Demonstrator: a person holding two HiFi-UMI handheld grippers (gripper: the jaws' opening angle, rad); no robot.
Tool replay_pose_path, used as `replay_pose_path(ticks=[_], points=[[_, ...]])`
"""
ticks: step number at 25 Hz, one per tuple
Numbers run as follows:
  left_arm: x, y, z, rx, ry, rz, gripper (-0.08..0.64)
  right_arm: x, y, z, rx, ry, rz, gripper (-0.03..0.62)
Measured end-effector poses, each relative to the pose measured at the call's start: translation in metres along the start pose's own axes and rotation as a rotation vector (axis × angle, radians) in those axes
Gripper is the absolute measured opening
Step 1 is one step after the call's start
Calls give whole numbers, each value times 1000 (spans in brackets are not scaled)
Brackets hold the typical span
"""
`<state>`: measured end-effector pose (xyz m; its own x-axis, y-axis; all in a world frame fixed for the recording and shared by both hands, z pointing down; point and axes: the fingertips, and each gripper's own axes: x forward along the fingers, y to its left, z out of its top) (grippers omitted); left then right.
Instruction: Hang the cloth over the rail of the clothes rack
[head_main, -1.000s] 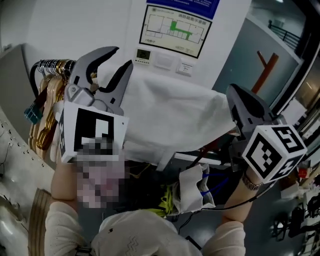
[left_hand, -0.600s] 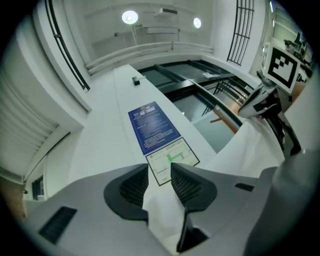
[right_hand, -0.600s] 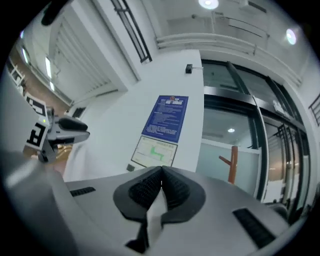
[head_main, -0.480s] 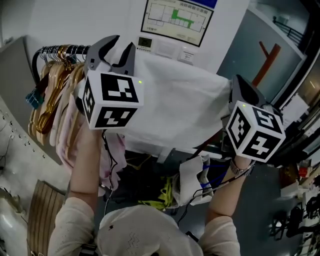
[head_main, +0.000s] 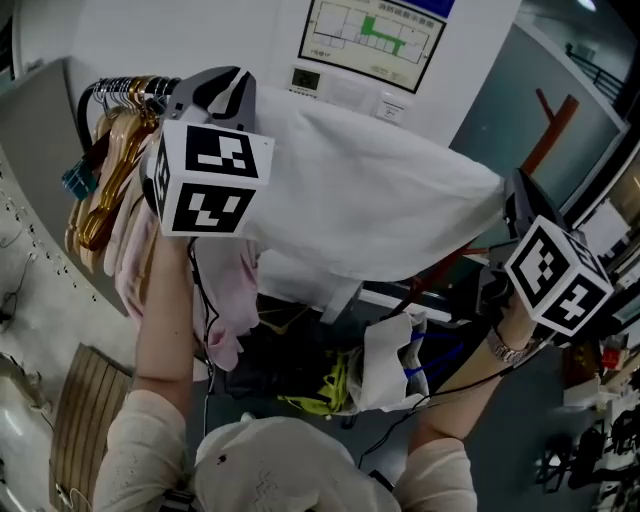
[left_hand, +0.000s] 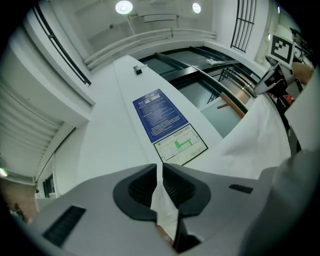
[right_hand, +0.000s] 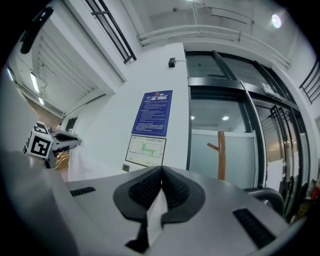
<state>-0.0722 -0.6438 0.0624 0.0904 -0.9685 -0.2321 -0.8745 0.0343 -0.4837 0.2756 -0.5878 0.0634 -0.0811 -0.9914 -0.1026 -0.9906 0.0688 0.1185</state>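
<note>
A white wall (head_main: 150, 40) with a framed floor plan (head_main: 375, 35) stands behind the clothes rack. Only the dark curved end of the rack's rail (head_main: 100, 92) shows, crowded with the hooks of wooden hangers (head_main: 105, 170). A pink garment (head_main: 225, 300) hangs below that end of the rail.

The white cloth (head_main: 370, 200) is spread wide and held up in the air beside the hangers. It runs from just past the rail's visible end away to the far side. The left gripper (head_main: 228, 85) has the corner nearest the rail end. Its fingers (left_hand: 137, 187) have just been closing, and a fold of the cloth is now pinched between them. The right gripper (head_main: 515, 192) is well away from the rail end. Its fingers (right_hand: 177, 187) are closed on the opposite corner, with white fabric pinched between the ribbed pads.

So both corners are caught and the cloth is opened out flat, which looks like the preparation done. The rest of the rail is hidden behind the cloth, so it cannot be told whether the fabric already lies over it or is only held in front. Judging by the taut top edge carried by both grippers, the draping itself is probably left: lay the cloth across the rail, let both halves fall, then open the fingers.
</note>
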Motion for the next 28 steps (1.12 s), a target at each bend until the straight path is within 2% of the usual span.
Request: replay_pose_path(ticks=[3,5,6,8,9,10,13,15,18,22,26,28], points=[[-1,3,-7,-2,20,8,46,-5,-6,-3,3,-15,-29,18],[-6,3,-1,-51,-22,-7,46,-11,-2,3,-26,-76,-54,18],[-12,1,7,-106,-71,-35,46,-17,4,9,-46,-127,-58,18],[-25,-15,31,-220,-166,-138,46,-27,26,21,-66,-195,-21,18],[-30,-27,43,-242,-192,-187,46,-28,39,24,-68,-200,17,18],[-31,-39,53,-233,-204,-213,46,-26,52,26,-72,-191,54,18],[-20,-68,63,-157,-183,-190,46,-11,77,22,-126,-137,86,18],[-11,-77,54,-160,-149,-181,46,-3,81,14,-144,-94,74,18],[-4,-62,35,-195,-118,-118,46,5,68,-1,-117,-39,65,18],[-2,-33,17,-190,-85,-61,46,-3,50,-7,-33,-47,89,18],[0,-17,11,-187,-84,-31,46,-6,45,-3,44,-104,94,18],[1,-17,10,-174,-85,-24,46,-5,46,-4,45,-116,92,18]])
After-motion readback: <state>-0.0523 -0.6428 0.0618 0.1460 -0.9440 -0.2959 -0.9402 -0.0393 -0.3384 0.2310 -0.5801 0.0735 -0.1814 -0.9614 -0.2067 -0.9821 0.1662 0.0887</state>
